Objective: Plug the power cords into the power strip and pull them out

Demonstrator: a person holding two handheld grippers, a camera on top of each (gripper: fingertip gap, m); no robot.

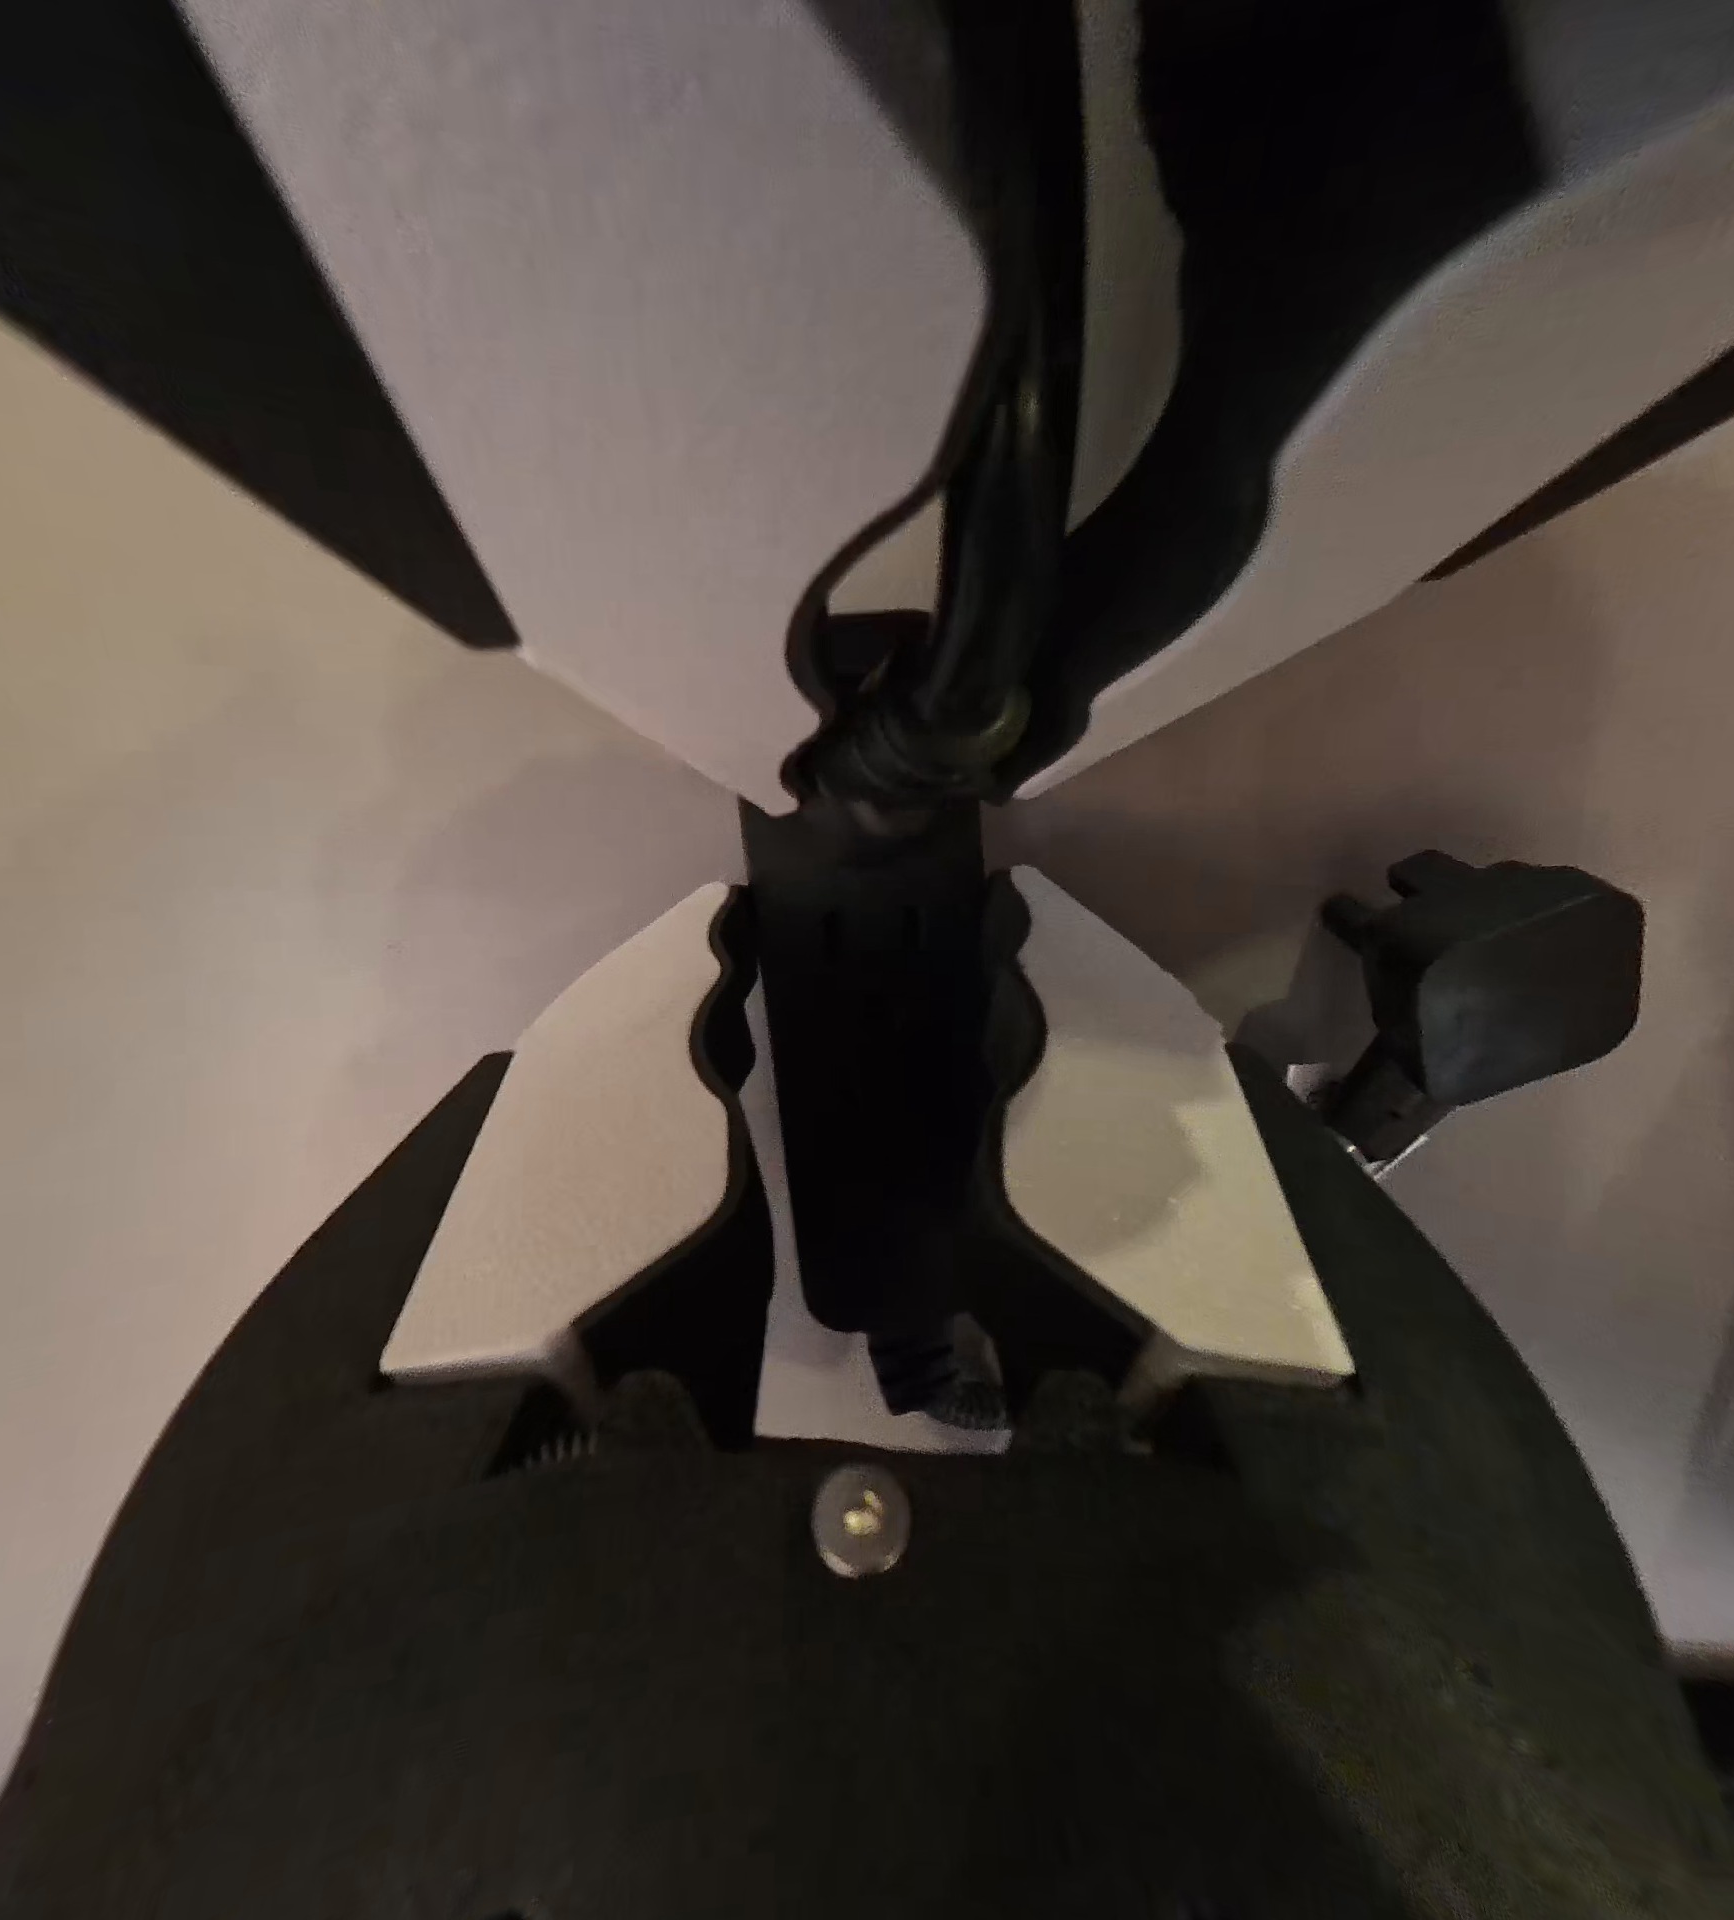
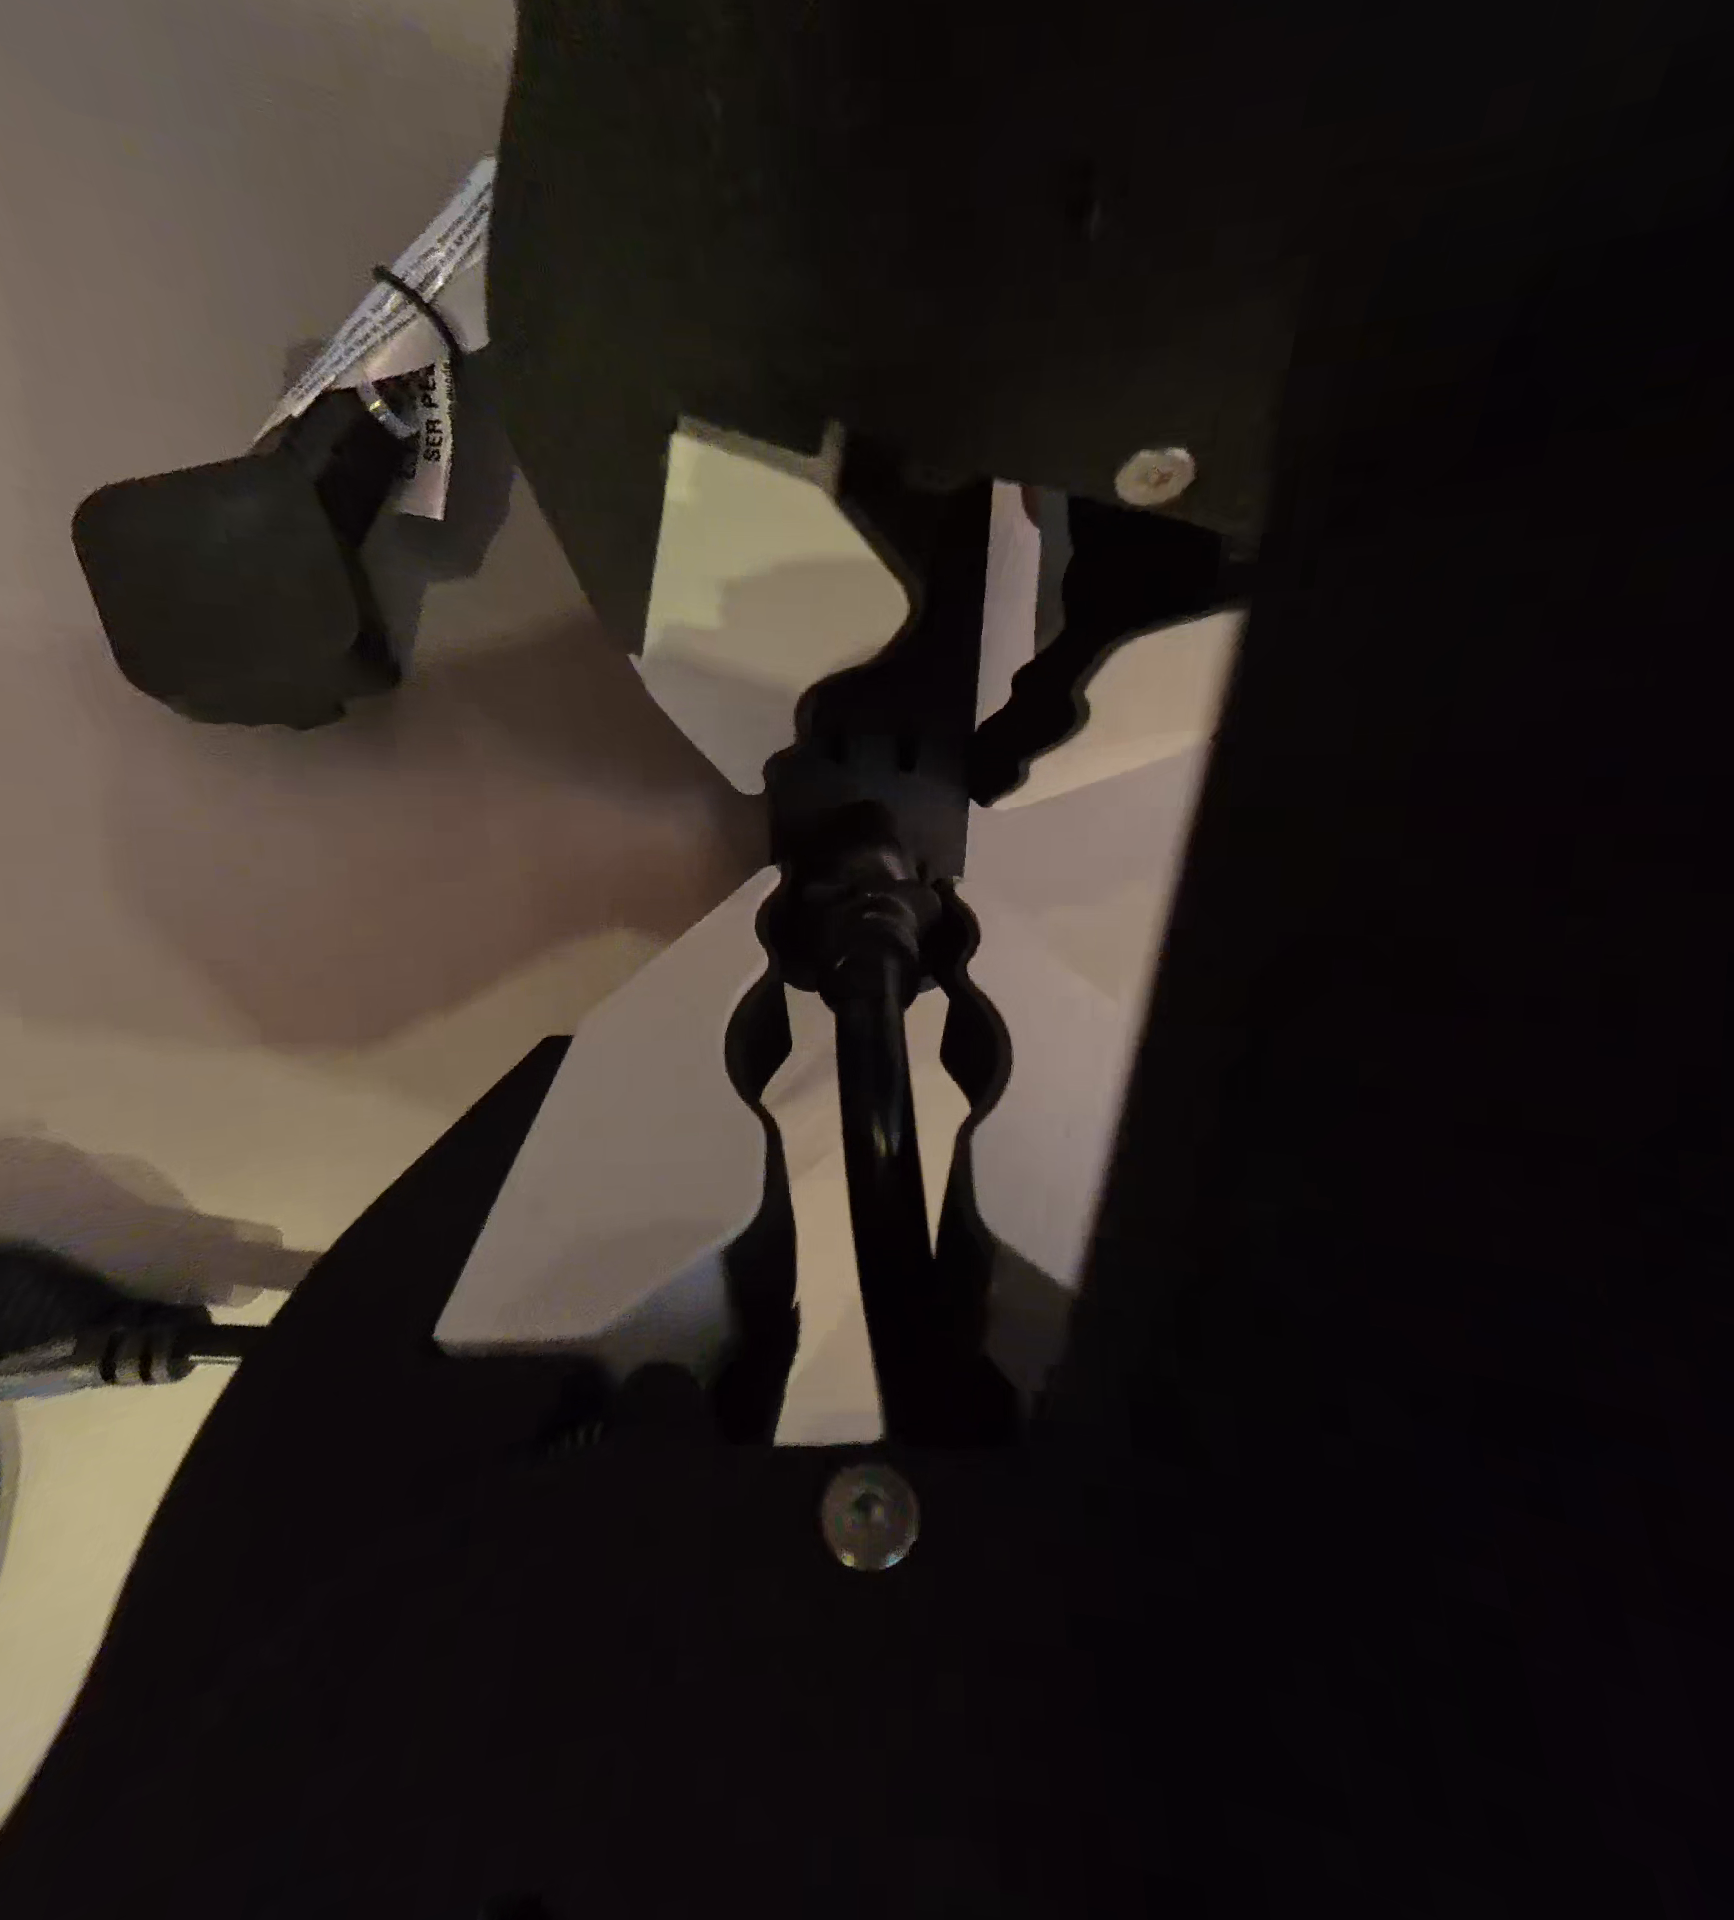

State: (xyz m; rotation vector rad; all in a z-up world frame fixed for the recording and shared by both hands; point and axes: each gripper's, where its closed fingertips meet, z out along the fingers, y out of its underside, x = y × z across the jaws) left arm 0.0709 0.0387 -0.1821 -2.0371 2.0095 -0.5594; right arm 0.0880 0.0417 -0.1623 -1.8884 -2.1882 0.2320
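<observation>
Two grippers, left gripper (image 1: pixel 868 935) on matte black power strip (image 1: pixel 868 1091), right gripper (image 2: pixel 868 935) on ribbed plug (image 2: pixel 863 904)

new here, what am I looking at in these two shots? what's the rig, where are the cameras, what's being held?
There is no robot arm. A person holds a two-finger gripper in each hand, and each gripper carries a wide-angle camera that looks forward along its own fingers.

Left wrist view: the white fingers with wavy black pads at the bottom belong to the left gripper. It is shut on a narrow black bar, apparently the power strip. The white fingers coming in from the top are the other gripper.

Right wrist view: the same meeting seen from the opposite side. The right gripper is shut on a black plug at the strip's end, and its cord runs back between the fingers.

On the pale surface lies a second, loose black plug with paper tags on its cord.
</observation>
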